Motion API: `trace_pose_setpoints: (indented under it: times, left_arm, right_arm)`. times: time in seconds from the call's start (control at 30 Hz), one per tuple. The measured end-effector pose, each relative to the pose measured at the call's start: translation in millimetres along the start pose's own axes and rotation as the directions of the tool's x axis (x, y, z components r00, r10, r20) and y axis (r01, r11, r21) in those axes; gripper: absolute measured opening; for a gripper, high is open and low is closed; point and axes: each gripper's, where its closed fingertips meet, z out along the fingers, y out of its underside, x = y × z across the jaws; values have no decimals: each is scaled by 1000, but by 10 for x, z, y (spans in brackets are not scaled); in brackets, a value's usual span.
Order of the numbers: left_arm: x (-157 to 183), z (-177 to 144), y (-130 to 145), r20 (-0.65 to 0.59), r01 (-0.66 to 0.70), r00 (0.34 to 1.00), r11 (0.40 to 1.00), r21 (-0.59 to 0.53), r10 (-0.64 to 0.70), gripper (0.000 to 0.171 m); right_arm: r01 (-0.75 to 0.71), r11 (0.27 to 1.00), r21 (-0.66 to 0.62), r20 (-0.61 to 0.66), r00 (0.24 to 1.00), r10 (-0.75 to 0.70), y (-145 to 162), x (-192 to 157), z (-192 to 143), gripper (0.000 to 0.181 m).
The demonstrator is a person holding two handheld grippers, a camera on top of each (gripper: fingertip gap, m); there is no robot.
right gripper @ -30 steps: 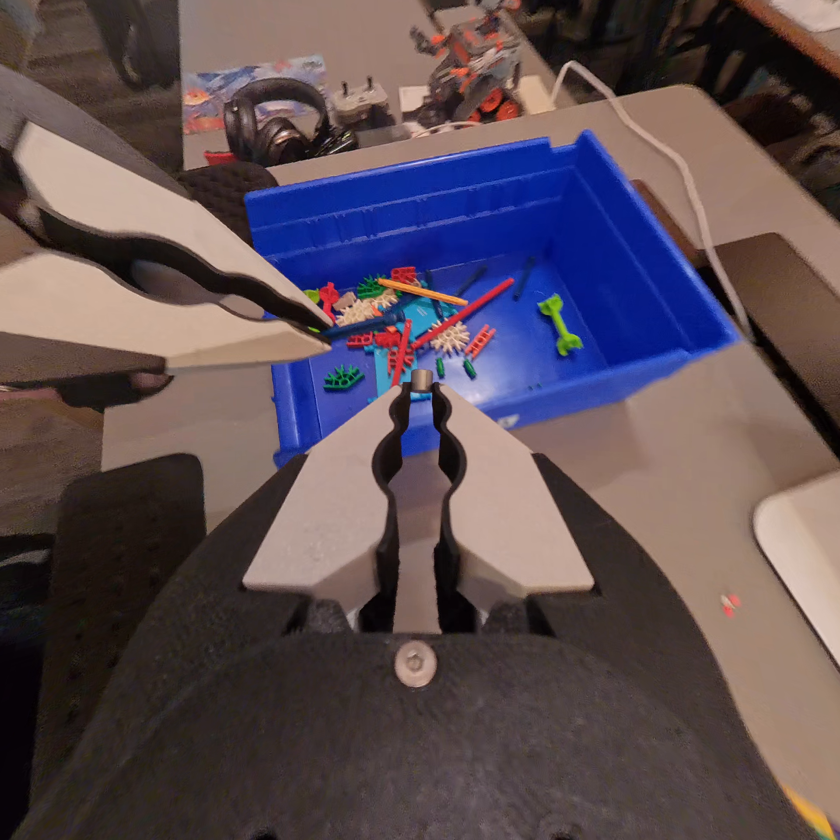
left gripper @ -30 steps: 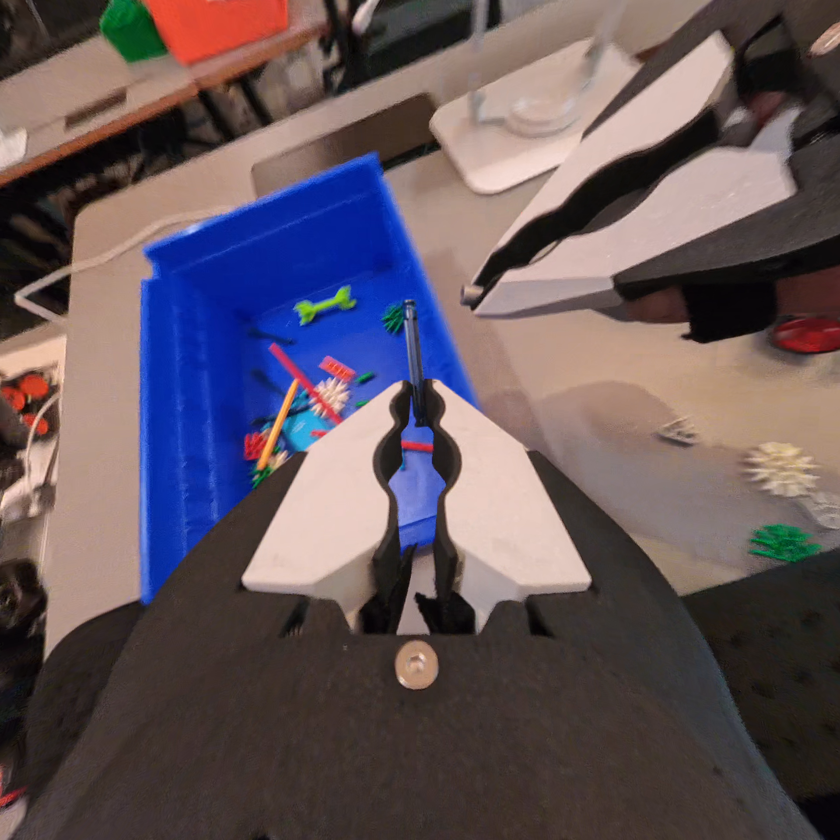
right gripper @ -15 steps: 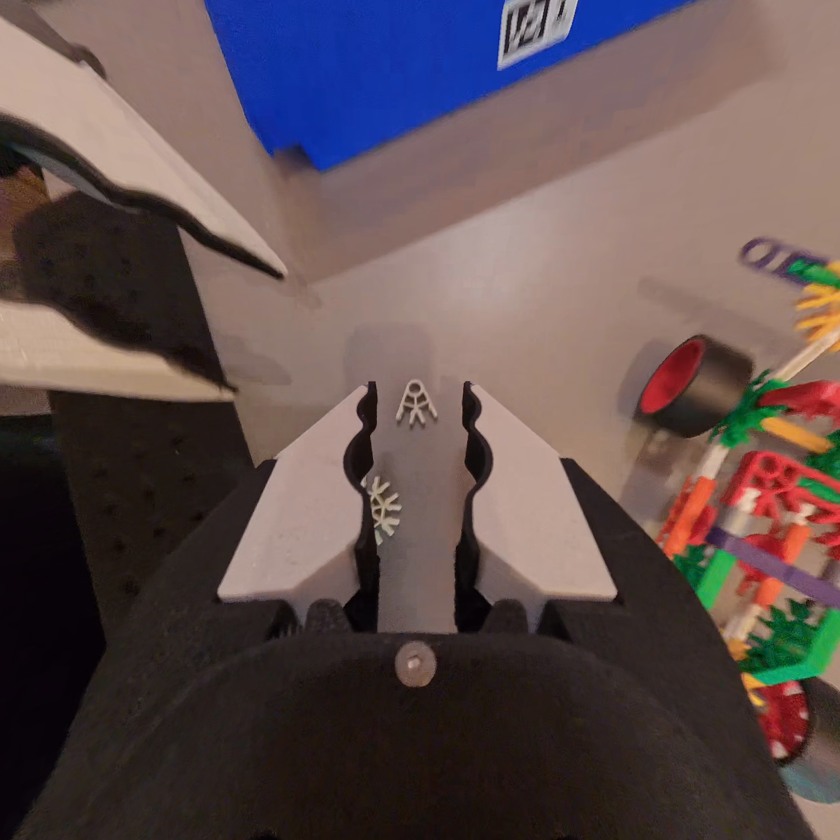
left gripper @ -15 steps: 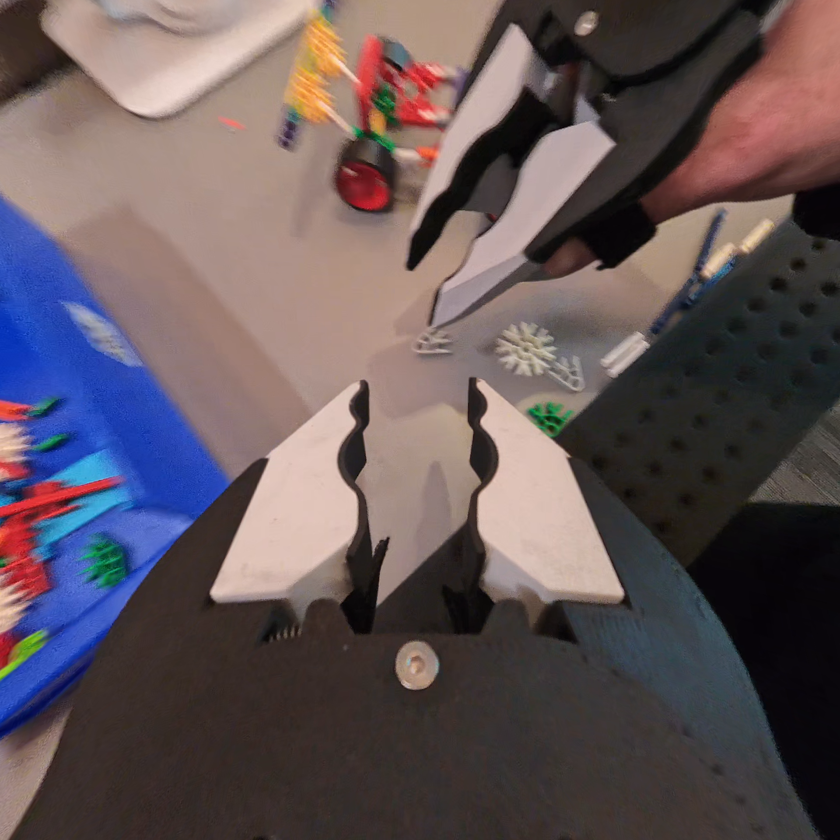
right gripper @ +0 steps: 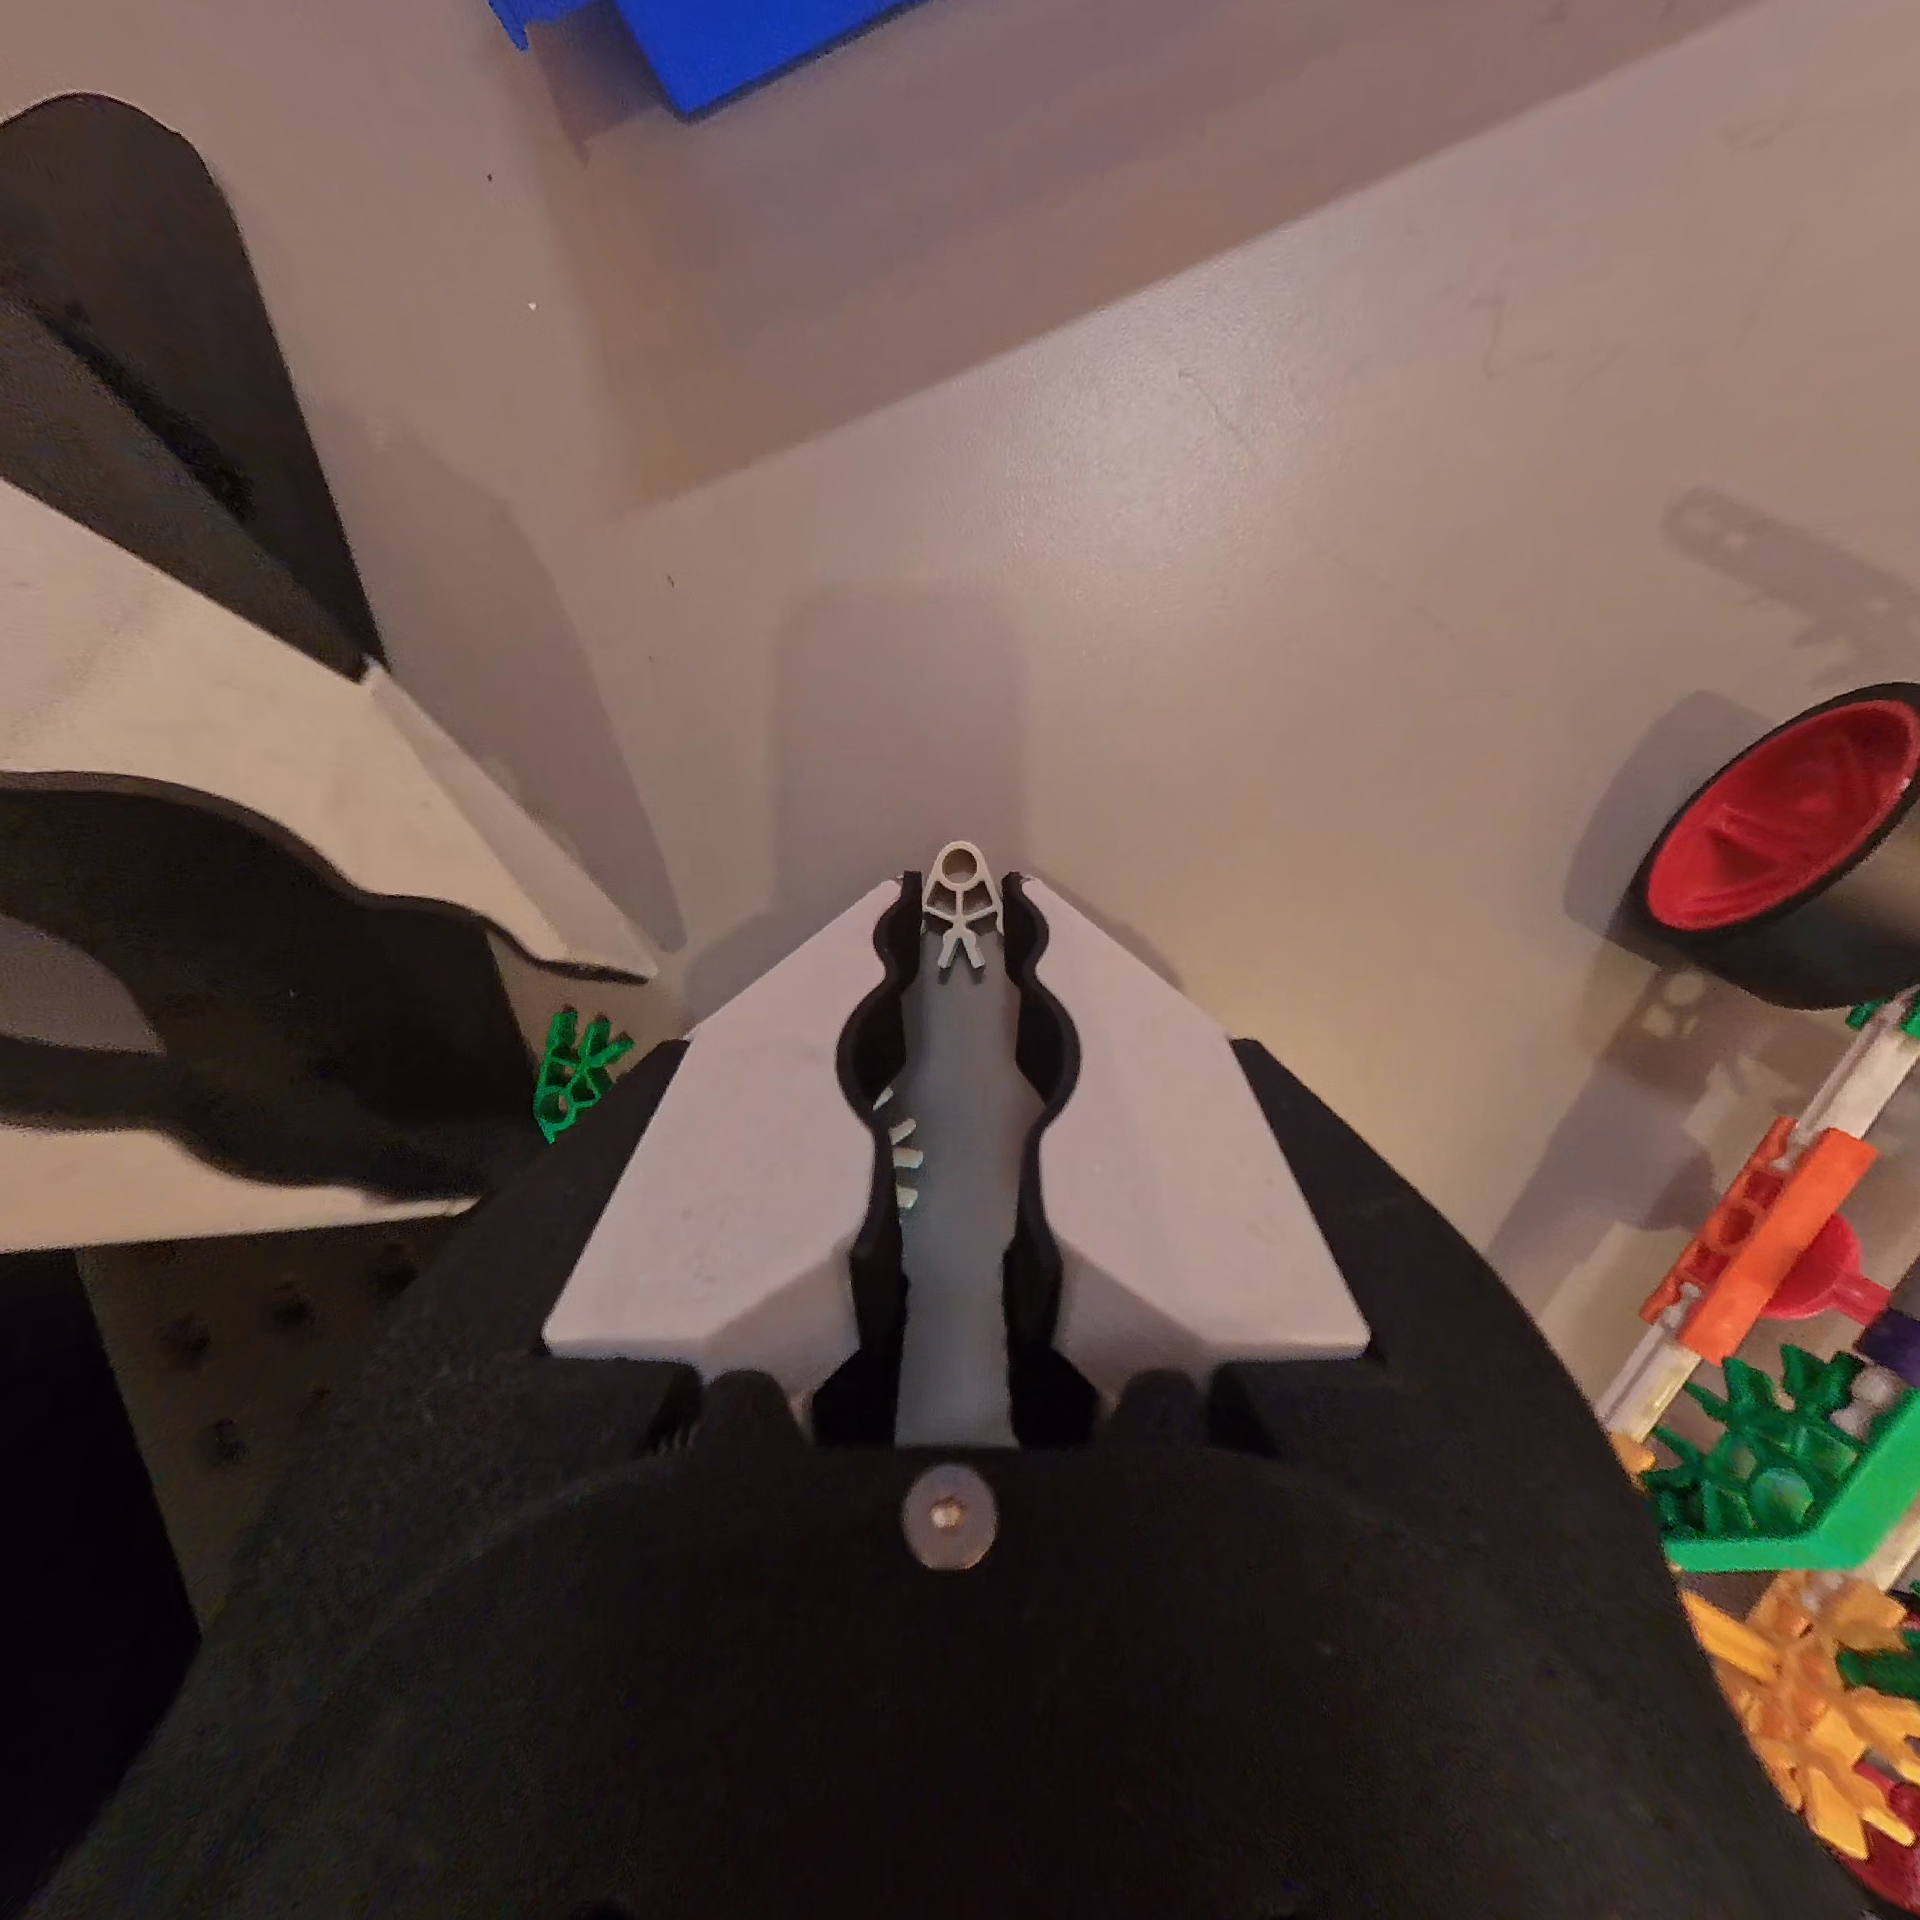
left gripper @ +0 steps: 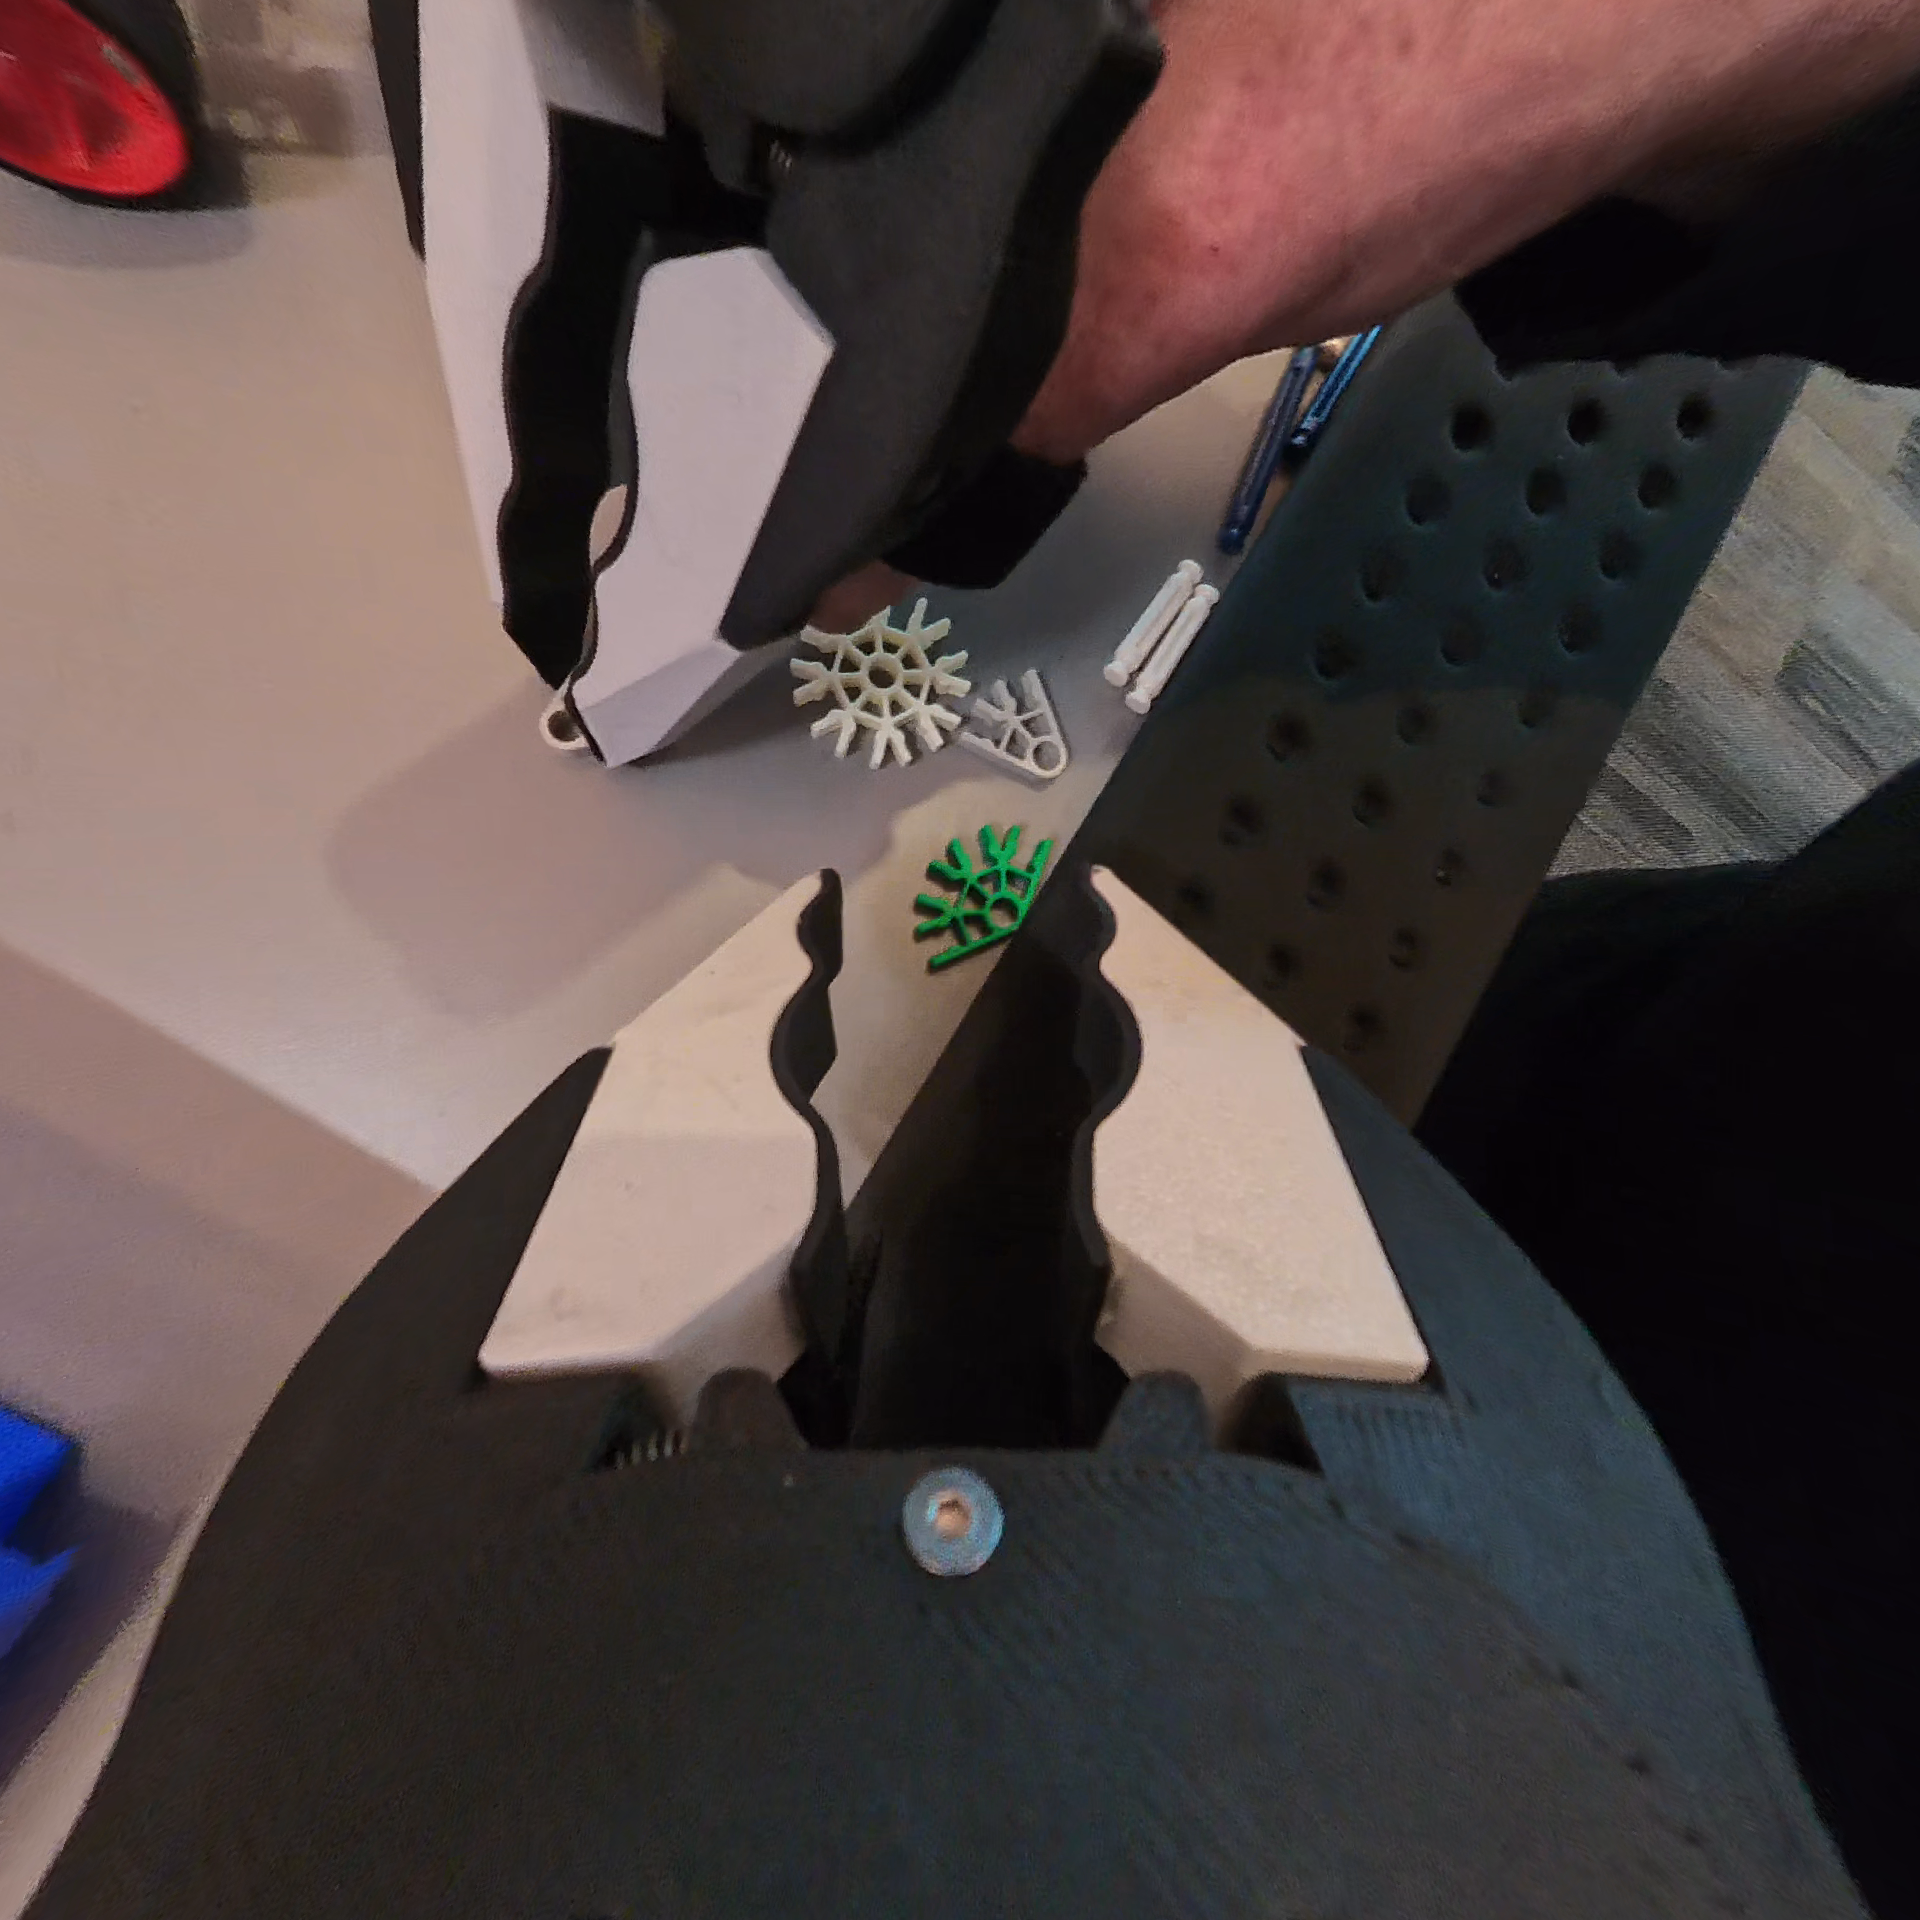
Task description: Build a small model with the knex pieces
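My right gripper (right gripper: pixel 961 896) is shut on a small grey fan-shaped connector (right gripper: pixel 961 906), low over the grey table; the connector's ring end sticks out past the tips. In the left wrist view the right gripper (left gripper: pixel 587 717) points down at the table with that connector (left gripper: pixel 561 724) at its tip, held by a person's hand. My left gripper (left gripper: pixel 961 894) is open, and a green fan-shaped connector (left gripper: pixel 982 899) lies on the table between its fingertips. The green connector also shows in the right wrist view (right gripper: pixel 577 1070), beside the left gripper (right gripper: pixel 499 1049).
A white snowflake connector (left gripper: pixel 881 686), another grey connector (left gripper: pixel 1018 727), two white rods (left gripper: pixel 1158 634) and blue rods (left gripper: pixel 1278 436) lie beside a black perforated foam pad (left gripper: pixel 1455 675). A red-and-black wheel (right gripper: pixel 1787 831) and a coloured toy build (right gripper: pixel 1766 1351) stand at right. The blue bin (right gripper: pixel 727 42) is behind.
Both grippers left the blue bin and dropped to the table. The left one released its blue rod and opened over the green connector. The right one opened, then shut on the grey connector.
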Motion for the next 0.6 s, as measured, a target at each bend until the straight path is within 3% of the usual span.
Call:
trace_pose_setpoints:
  times: [0.13,0.23,0.33,0.4,0.5,0.6]
  left_arm:
    - [-126,163,121,67,-12,998,999,-53,15,39]
    - [-214,158,85,88,-6,996,1000,16,4,37]
    - [-467,78,73,194,-6,981,1000,30,0,29]
    - [-585,28,82,242,5,970,1000,30,-12,33]
    - [-476,-72,5,189,-22,982,996,90,5,42]
    - [-374,-6,63,129,-37,991,998,55,30,48]
  right_arm:
    - [-7,1000,8,-14,1000,7,43,27,-31,12]
    - [-23,999,23,-25,999,23,83,57,-61,12]
    - [-33,999,31,-40,999,34,125,96,-94,12]
    - [-38,999,36,-39,998,39,142,100,-109,12]
    - [-38,998,41,-40,998,39,153,102,-123,12]
    - [-34,998,44,-36,999,36,148,93,-114,12]
